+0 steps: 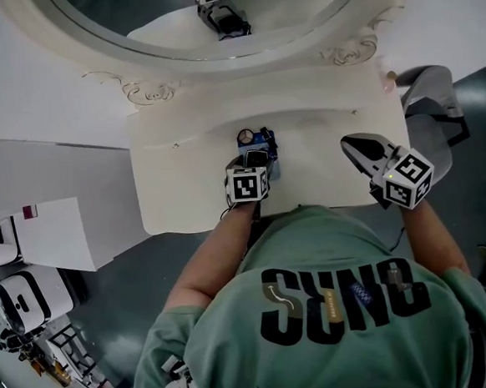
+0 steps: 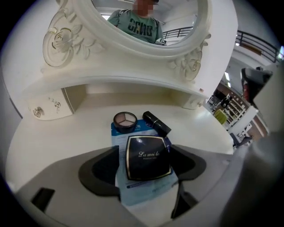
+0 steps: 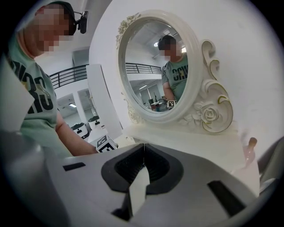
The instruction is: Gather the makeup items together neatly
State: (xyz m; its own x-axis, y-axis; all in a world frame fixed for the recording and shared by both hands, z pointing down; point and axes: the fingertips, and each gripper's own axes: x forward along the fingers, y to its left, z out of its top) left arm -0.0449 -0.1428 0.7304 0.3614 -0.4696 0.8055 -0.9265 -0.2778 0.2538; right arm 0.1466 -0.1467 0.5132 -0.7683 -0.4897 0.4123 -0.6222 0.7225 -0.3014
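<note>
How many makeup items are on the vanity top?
4. Black compact lies on a blue packet between the left gripper's open jaws; round eyeshadow pot and black tube sit just behind. More may hide underneath.

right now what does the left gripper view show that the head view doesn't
Only the left gripper view separates the pile: a black compact on a blue sachet between open fingers, with a three-pan eyeshadow and a black tube behind. Only the head view shows the right gripper, shut, off to the side. Both show that makeup on the white vanity below the mirror.
</note>
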